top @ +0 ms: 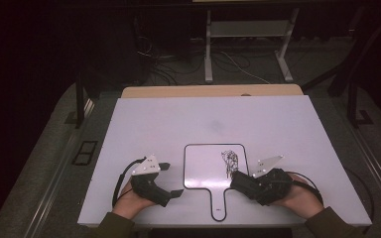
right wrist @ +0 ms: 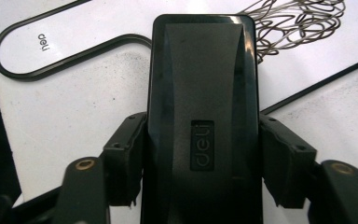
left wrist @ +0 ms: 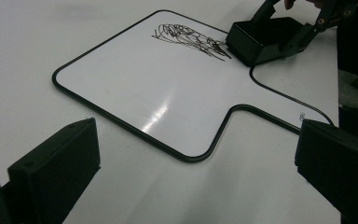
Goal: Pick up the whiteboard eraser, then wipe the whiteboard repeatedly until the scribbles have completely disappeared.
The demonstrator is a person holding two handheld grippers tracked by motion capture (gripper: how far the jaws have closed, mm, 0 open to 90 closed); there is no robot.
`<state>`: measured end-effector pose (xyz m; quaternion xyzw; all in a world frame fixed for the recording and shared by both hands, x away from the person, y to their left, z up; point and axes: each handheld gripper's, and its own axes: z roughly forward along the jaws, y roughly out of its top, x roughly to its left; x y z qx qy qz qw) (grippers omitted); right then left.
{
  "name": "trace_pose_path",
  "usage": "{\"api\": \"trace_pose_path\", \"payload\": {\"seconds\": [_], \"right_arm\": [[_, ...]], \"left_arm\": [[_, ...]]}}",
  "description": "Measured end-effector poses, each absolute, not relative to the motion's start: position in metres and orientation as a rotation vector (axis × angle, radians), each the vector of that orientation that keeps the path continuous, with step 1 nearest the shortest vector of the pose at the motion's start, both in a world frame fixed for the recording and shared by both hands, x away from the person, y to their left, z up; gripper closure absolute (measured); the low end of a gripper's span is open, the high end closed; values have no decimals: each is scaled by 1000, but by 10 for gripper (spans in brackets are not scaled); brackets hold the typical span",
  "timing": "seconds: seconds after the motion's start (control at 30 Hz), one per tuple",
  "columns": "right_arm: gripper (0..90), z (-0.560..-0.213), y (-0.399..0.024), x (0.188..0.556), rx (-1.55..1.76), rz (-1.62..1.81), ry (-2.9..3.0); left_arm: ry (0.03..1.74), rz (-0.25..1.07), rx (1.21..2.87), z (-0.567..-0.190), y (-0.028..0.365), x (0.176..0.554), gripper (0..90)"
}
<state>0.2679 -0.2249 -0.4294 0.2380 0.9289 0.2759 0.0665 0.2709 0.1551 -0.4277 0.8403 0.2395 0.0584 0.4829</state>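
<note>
White laminate covers the flat surface (top: 144, 119) on which a person works with a black two-jaw claw in each hand. At the near left, the left claw (top: 171, 179) rests on the surface in the person's hand, its jaws standing wide apart with nothing between them, pointed toward the board just to its right. At the near centre lies a small white paddle-shaped whiteboard with a thin black rim (top: 203, 166), flat on the surface, its short handle toward the person; a tangle of black scribble (top: 230, 161) marks its right side. At the near right, the right claw (top: 238, 181) has its jaws closed on a black rectangular plastic eraser block (right wrist: 203, 116), gripping it by its two long sides. In the left gripper view the eraser sits at the whiteboard's right edge, its front end touching the near end of the scribble. The eraser's top bears an embossed brand mark.
</note>
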Motion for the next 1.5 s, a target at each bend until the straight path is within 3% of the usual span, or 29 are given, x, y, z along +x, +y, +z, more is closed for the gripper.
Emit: {"api": "trace_pose_path", "payload": {"seconds": [1.5], "right_arm": [[385,-406,-234,287,832,921,2774]], "left_arm": [[585,138,2040,-428,155,270,0]]}}
